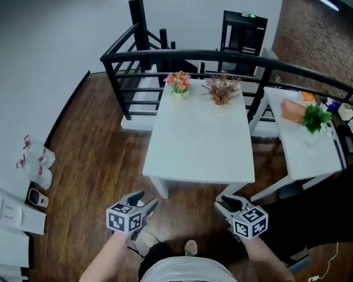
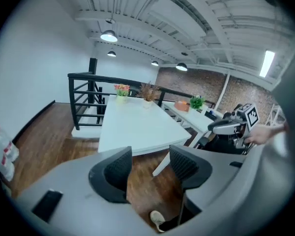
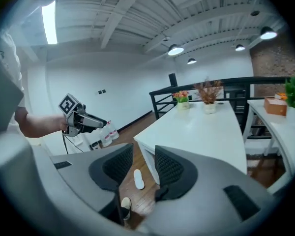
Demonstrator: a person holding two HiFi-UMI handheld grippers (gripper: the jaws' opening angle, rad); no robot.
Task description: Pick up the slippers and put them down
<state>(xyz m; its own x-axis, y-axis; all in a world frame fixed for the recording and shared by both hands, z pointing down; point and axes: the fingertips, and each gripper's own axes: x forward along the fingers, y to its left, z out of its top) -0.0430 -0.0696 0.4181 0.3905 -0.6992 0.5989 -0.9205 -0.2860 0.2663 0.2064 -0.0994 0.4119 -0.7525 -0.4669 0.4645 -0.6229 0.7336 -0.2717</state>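
One white slipper lies flat on the wooden floor by the table's near leg, seen between the right gripper's jaws but far below them. A pale shoe toe on the person's foot shows just beneath. My left gripper is held up in front of the table, open, with nothing between its pads. My right gripper is at the same height to its right, also open and holding nothing. In the head view the slipper is mostly hidden behind the left gripper.
A white table with two flower pots stands straight ahead, and a second white table with a green plant stands to its right. A black railing runs behind them. Bottles stand by the left wall.
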